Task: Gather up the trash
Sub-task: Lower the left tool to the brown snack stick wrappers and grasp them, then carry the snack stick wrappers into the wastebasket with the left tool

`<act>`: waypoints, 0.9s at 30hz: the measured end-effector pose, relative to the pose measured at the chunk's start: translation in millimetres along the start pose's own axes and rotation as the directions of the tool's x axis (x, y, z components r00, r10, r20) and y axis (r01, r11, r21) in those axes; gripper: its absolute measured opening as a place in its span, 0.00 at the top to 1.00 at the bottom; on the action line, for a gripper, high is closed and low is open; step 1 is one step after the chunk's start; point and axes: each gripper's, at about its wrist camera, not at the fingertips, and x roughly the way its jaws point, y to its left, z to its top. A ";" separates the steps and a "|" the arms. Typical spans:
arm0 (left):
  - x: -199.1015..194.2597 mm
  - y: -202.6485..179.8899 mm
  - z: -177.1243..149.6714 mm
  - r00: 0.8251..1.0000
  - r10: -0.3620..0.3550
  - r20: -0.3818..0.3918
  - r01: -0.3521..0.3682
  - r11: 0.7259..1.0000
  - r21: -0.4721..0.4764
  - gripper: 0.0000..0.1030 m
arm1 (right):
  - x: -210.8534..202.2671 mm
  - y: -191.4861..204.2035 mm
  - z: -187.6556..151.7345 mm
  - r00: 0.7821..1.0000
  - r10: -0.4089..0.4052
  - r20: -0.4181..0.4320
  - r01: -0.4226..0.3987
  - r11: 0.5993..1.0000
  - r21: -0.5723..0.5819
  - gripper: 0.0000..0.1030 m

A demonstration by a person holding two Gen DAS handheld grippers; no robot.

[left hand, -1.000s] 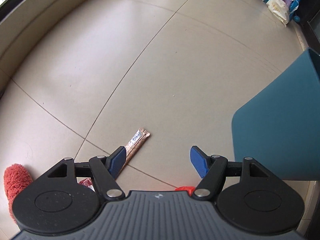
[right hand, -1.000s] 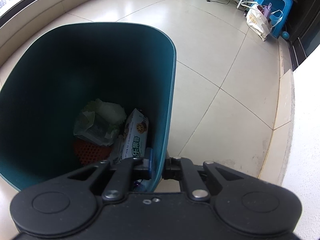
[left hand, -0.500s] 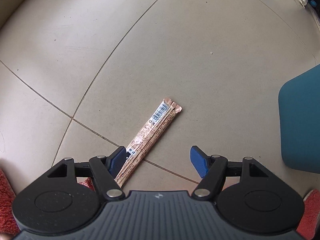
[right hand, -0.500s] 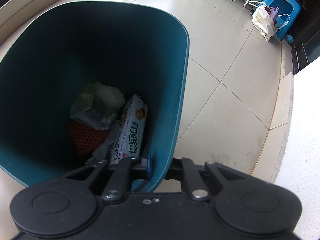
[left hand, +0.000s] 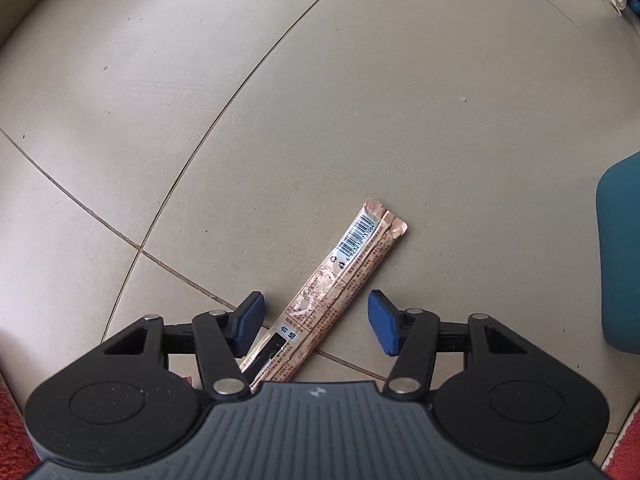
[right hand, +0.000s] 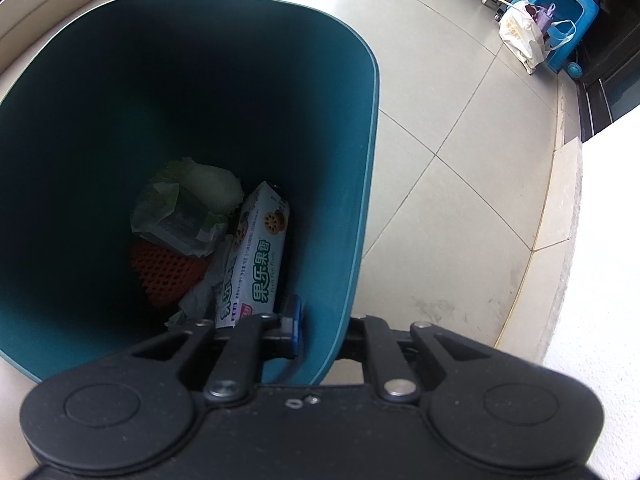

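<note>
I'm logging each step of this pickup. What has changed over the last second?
The left gripper has come down over the long snack wrapper, which now lies between its closing jaws, not yet pinched. The right gripper stays clamped on the teal bin wall; the trash inside is unchanged.

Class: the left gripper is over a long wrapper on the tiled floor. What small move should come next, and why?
Probably finish closing the left gripper on the wrapper: its jaws are closing, the wrapper lies between them untouched, and the right gripper grips the bin rim.
</note>
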 end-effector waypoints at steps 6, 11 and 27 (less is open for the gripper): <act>-5.3 -4.1 -4.6 0.999 0.034 0.012 -0.034 0.999 0.004 0.71 | 0.5 0.3 0.7 1.000 -0.006 0.001 0.006 1.000 0.004 0.89; -7.4 -12.4 -4.4 0.998 0.067 0.007 -0.067 0.998 -0.010 0.75 | 0.0 0.3 -1.3 1.000 -0.006 0.007 0.006 1.000 0.004 0.89; -104.3 -28.8 4.5 0.989 0.117 0.089 -0.107 0.988 -0.110 0.76 | -23.5 -13.4 -11.9 0.997 0.037 0.073 -0.039 0.999 0.031 0.92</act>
